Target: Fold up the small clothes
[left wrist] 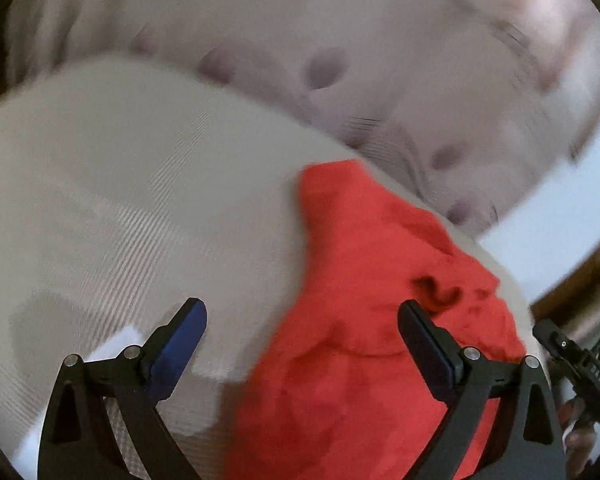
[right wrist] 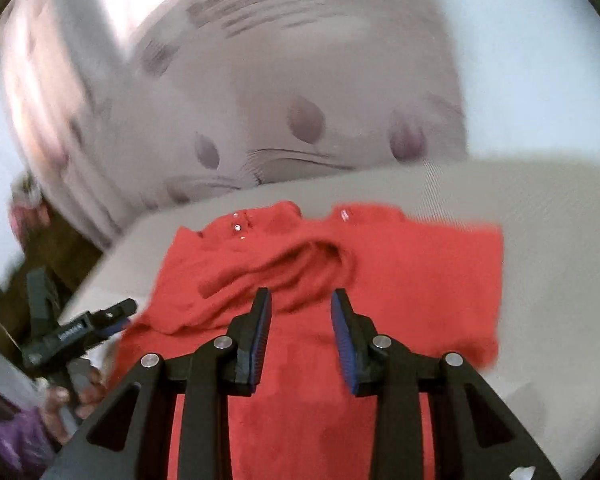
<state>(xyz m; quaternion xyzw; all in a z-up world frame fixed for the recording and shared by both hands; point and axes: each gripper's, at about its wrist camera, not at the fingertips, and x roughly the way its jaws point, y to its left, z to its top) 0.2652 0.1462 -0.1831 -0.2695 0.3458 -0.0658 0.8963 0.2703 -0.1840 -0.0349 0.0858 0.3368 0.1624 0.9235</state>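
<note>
Left gripper (left wrist: pixel 302 322): jaws spread wide, nothing between them. Red garment (left wrist: pixel 364 320) sits ahead and toward its right finger; that finger overlaps the cloth in view, contact can't be confirmed. Left finger is over bare grey-white ribbed surface (left wrist: pixel 120 184). Garment's left edge runs diagonally from near the jaw gap up and away; its far tip ends just short of the surface's far edge. Everything ahead-left of the left gripper is open ribbed surface, the widest free area. Ahead-right, the surface edge is close, patterned fabric with purple petal shapes (left wrist: pixel 328 68) beyond it. The other gripper's body shows at far right of the left wrist view.

Right gripper (right wrist: pixel 300 312): jaws part-open, narrow gap, not pinching anything; red garment (right wrist: pixel 400 280) directly under and ahead of the tips. Whether the tips touch the cloth: can't tell, frame is motion-blurred. A raised fold or tube of fabric lies just ahead of the fingertips, running left to right. Beyond it, collar area with small shiny snaps (right wrist: pixel 238 226) near the far edge. Garment's right edge is straight, well right of the right finger, with bare surface (right wrist: pixel 548 240) beyond. The garment's left edge nears the surface's edge, where the left gripper (right wrist: pixel 112 316) sits.
</note>
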